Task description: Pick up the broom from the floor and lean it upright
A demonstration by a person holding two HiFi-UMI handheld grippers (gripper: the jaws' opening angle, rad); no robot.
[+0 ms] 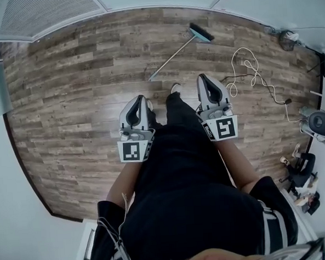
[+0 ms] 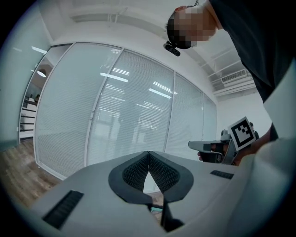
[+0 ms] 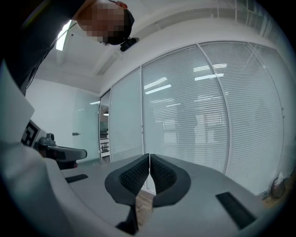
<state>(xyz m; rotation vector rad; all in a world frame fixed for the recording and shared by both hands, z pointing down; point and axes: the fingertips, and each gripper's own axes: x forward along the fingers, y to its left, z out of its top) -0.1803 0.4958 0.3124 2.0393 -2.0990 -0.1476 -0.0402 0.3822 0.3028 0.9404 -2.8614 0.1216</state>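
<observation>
The broom (image 1: 175, 53) lies flat on the wood floor ahead of me, its teal and dark head (image 1: 201, 33) at the far end and its thin handle running back toward my feet. My left gripper (image 1: 139, 101) and right gripper (image 1: 204, 79) are held level in front of my body, well short of the broom. Both are shut with nothing in them. In the left gripper view the ribbed pads (image 2: 138, 172) meet at their tips, and the right gripper view shows its pads (image 3: 162, 173) closed the same way. Both views face glass walls.
A white cable (image 1: 248, 71) loops over the floor right of the broom. Office chairs and a fan-like device (image 1: 319, 123) stand at the right edge. Glass partitions with blinds (image 2: 115, 115) close off the room ahead. My shoe (image 1: 175, 88) is near the handle's end.
</observation>
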